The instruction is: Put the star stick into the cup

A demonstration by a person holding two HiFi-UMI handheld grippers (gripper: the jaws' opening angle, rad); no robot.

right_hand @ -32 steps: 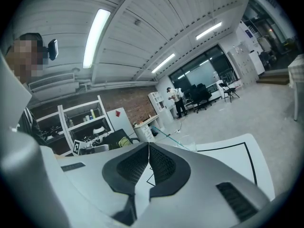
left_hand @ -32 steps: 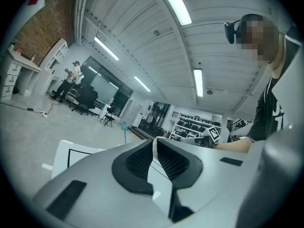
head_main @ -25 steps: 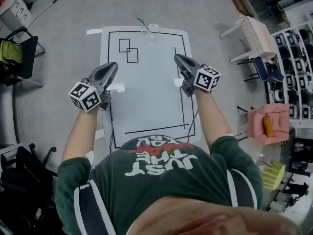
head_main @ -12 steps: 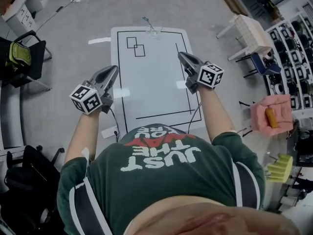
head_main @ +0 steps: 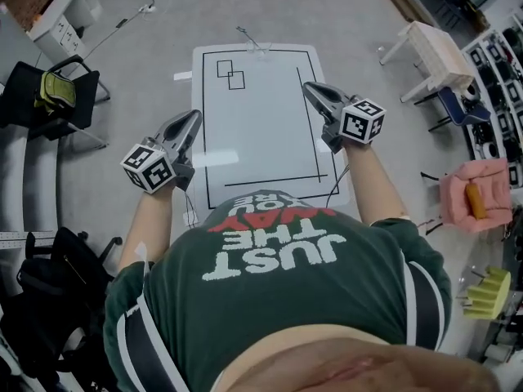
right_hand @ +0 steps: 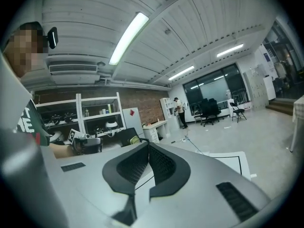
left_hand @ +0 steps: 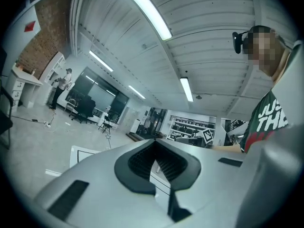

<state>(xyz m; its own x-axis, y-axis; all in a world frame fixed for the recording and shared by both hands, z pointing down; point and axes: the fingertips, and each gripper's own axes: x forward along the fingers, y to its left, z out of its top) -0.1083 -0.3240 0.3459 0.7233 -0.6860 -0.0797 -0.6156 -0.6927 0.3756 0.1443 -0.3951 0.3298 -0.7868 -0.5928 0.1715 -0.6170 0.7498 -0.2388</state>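
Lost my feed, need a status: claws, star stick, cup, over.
Both claws shut, empty: left claw, right claw raised beside the table. Star stick upright at cup, far edge, seemingly inside. Nothing in the way.

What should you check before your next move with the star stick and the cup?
1. Left tool empty: ok, jaws together with nothing between them.
2. Right tool empty: ok, jaws together with nothing between them.
3. Star stick found: ok, it stands at the far edge of the white table.
4. Stick already in the cup: cannot tell. It stands right at the cup and looks as if it is inside, but both are too small to be sure.
5. Way to the cup: ok, only drawn lines show on the table in between.
6. Tools close to the cup: not ok, both are at the near end.
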